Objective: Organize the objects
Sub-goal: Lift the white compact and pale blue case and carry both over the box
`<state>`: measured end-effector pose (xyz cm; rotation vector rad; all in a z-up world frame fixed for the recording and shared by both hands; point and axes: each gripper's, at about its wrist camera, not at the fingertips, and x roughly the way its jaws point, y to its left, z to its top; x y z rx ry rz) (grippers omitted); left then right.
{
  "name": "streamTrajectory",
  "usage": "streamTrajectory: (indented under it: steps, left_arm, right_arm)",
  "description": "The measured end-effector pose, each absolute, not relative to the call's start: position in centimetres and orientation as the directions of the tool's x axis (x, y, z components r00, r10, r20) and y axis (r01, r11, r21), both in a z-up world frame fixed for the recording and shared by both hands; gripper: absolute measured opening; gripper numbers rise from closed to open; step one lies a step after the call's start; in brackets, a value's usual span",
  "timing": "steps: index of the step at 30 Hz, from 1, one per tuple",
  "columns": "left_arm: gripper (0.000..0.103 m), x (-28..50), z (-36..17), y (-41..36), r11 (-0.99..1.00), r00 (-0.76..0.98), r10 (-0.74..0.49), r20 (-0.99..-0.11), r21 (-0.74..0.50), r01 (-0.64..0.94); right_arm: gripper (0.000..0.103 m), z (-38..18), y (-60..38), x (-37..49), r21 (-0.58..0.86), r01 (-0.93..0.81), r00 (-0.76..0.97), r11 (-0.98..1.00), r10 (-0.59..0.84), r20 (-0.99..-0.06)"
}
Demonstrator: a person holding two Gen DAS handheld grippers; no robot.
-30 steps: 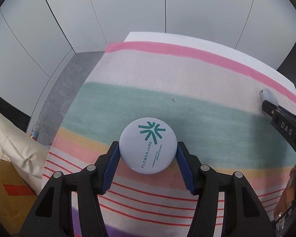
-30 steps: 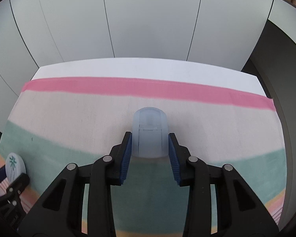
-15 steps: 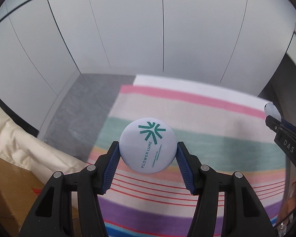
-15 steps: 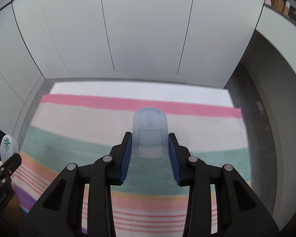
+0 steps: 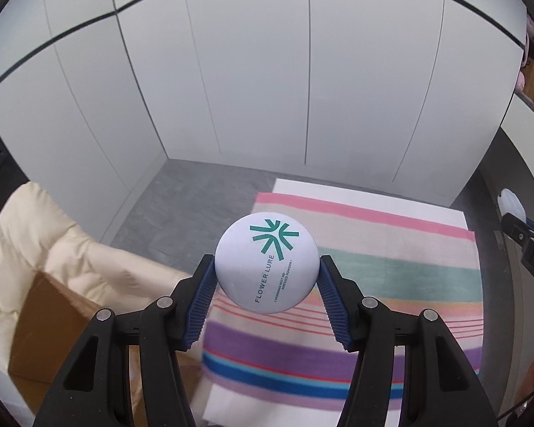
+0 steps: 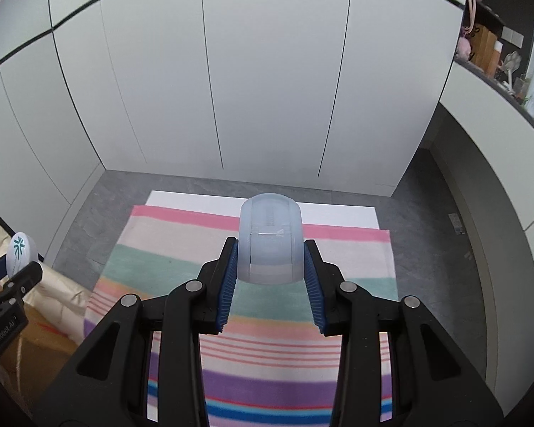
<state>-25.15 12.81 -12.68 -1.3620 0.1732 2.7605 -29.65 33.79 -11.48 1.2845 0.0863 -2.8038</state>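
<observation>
Currently both tongs are loaded. Left gripper (image 5: 267, 274) has its blue ribbed pads clamped on the rim of a round white plastic compact (image 5: 267, 262) printed with a teal star logo and "FLOWER LURE", flat printed face toward the camera, pads at 3 and 9 o'clock. Right gripper (image 6: 270, 259) is pinched narrower on a translucent frosted-blue plastic cap-shaped case (image 6: 270, 240), rounded end at 12 o'clock, long axis running along the fingers. Neither object touches anything else; both hang well above the striped pastel cloth (image 5: 391, 270) spread on a white board over the grey floor. Cloth lies at 12 to 3 o'clock below the left tongs, dead centre under the right. At 8 o'clock of the left tongs: a brown cardboard box (image 5: 50, 320) lined with cream padded fabric (image 5: 53, 242); the right wrist view puts that box at its 8 o'clock too, past the left gripper. No other container visible. My read: if the box is the drop target, the left hand is clearly nearer, so the compact goes first and the right must cross over.
</observation>
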Motion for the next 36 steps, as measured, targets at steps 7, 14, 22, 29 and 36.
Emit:
streamTrajectory:
  steps: [7, 14, 22, 29, 36]
  left_arm:
    - [0.058, -22.0, -11.0, 9.8, -0.994, -0.610, 0.013, -0.792, 0.057, -0.095]
    - [0.058, -20.3, -10.5, 5.1, -0.999, -0.604, -0.010, -0.797, 0.033, -0.028]
    - [0.058, -18.9, -10.2, -4.0, -0.993, -0.591, -0.100, -0.801, 0.046, 0.106]
    - [0.058, -16.1, -9.7, -13.6, -0.964, -0.571, -0.189, -0.799, 0.041, 0.262]
    - [0.058, -12.7, -10.2, -22.1, -0.920, -0.521, -0.250, -0.816, 0.033, 0.390]
  right_arm:
    - [0.037, -8.9, 32.6, -25.7, -0.052, 0.079, -0.655, -0.995, -0.013, -0.756]
    - [0.037, -8.5, 29.5, -23.4, -0.055, 0.132, -0.654, -0.990, -0.046, -0.755]
    - [0.037, -8.3, 21.5, -21.5, -0.050, 0.254, -0.643, -0.966, -0.130, -0.755]
    - [0.037, -8.5, 11.0, -17.4, -0.043, 0.433, -0.599, -0.900, -0.252, -0.760]
    - [0.037, -9.5, 0.5, -11.6, -0.064, 0.611, -0.527, -0.789, -0.346, -0.777]
